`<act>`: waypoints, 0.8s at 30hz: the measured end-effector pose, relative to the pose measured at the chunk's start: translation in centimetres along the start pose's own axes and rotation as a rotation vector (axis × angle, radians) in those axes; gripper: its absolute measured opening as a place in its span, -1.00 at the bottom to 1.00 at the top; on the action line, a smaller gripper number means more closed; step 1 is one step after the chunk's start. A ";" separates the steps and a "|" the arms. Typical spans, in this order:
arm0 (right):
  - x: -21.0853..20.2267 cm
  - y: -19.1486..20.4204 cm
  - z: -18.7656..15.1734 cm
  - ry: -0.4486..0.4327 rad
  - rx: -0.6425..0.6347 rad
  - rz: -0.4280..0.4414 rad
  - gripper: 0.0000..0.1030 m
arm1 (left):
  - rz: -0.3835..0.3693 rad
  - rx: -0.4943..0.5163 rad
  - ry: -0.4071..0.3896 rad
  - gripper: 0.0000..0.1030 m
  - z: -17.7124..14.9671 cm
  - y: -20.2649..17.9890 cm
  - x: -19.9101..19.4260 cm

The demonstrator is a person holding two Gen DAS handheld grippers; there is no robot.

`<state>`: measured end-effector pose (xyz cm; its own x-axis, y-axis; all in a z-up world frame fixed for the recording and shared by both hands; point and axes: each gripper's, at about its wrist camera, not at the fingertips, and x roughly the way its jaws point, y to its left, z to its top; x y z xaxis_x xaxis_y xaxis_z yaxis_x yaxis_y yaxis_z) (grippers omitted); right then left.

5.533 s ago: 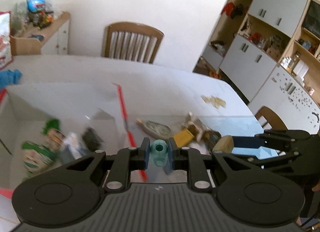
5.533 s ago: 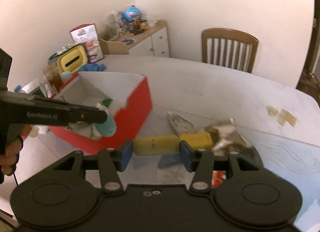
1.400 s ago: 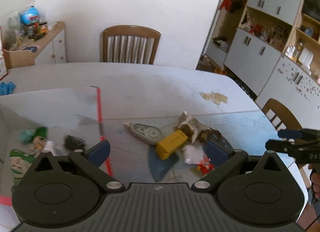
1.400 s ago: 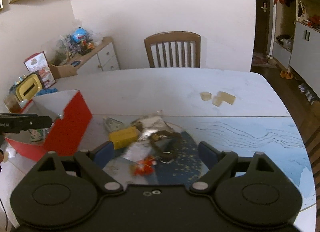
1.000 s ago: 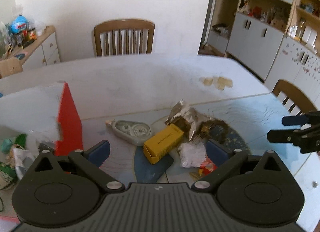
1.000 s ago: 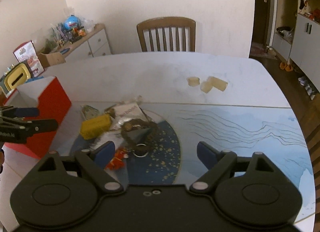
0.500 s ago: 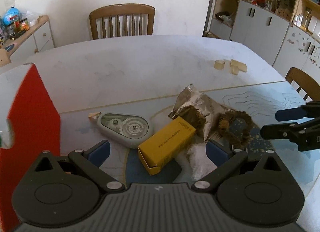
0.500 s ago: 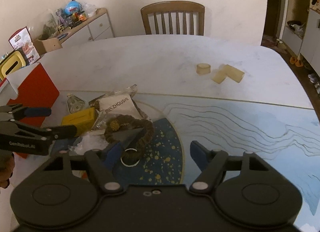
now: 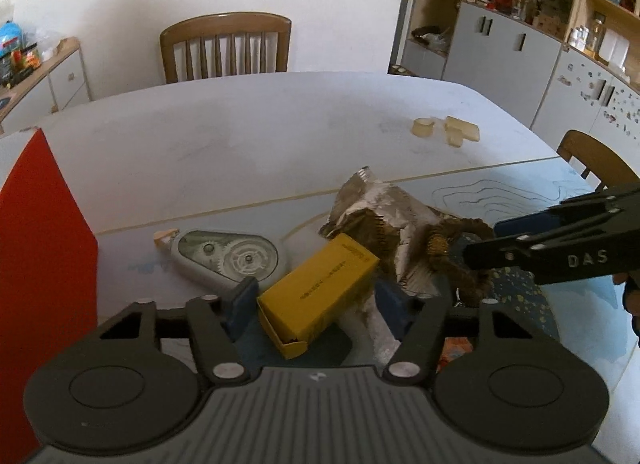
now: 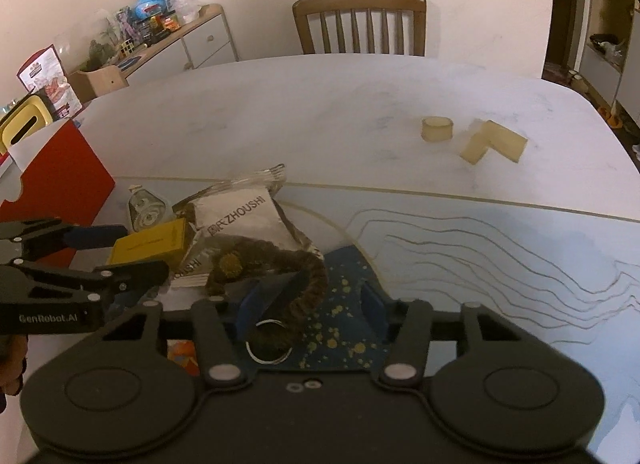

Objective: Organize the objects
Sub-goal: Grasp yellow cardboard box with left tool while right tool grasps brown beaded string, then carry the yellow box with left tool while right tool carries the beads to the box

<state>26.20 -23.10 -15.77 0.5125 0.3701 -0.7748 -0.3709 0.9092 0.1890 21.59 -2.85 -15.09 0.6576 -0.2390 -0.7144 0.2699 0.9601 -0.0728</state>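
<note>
A yellow box point(image 9: 320, 288) lies on the table between the open fingers of my left gripper point(image 9: 316, 300); the pads stand on either side of it, apart from it. It also shows in the right wrist view point(image 10: 152, 244). My right gripper point(image 10: 310, 304) is open around the rim of a brown fuzzy ring point(image 10: 280, 268) with a metal keyring point(image 10: 269, 348). A silver foil packet point(image 10: 240, 220) lies under the ring. A grey correction-tape dispenser point(image 9: 226, 256) lies left of the box. The red box point(image 9: 40, 232) stands at the left.
Three pale wooden blocks point(image 10: 472, 136) lie on the far right of the table. A wooden chair point(image 9: 226, 46) stands at the far side, another chair point(image 9: 596, 160) at the right. A small orange wrapper point(image 10: 182, 356) and a clear bag point(image 9: 380, 324) lie near the grippers.
Both grippers have dropped their earlier loads at the red box, moved to the pile and lowered. The left fingers now straddle the yellow box; the right fingers have narrowed around the fuzzy ring.
</note>
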 end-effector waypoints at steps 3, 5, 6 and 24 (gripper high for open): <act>0.2 0.1 0.1 0.005 0.004 0.005 -0.20 | -0.006 0.007 -0.002 -0.02 -0.1 -0.2 -0.2; 0.3 0.1 0.1 0.006 0.004 0.009 -0.28 | 0.007 0.014 0.000 -0.14 -0.2 -0.5 -0.3; 0.3 0.1 0.1 0.006 0.004 0.010 -0.34 | 0.011 0.017 0.002 -0.15 -0.2 -0.5 -0.3; -4.7 0.8 -0.1 -0.094 0.054 0.013 -0.86 | 0.011 -0.093 -0.003 -0.39 0.1 0.6 -2.7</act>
<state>23.44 -24.08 -12.04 0.5792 0.3960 -0.7126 -0.3369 0.9122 0.2331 20.03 -1.65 -13.11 0.6620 -0.2291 -0.7137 0.1963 0.9719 -0.1299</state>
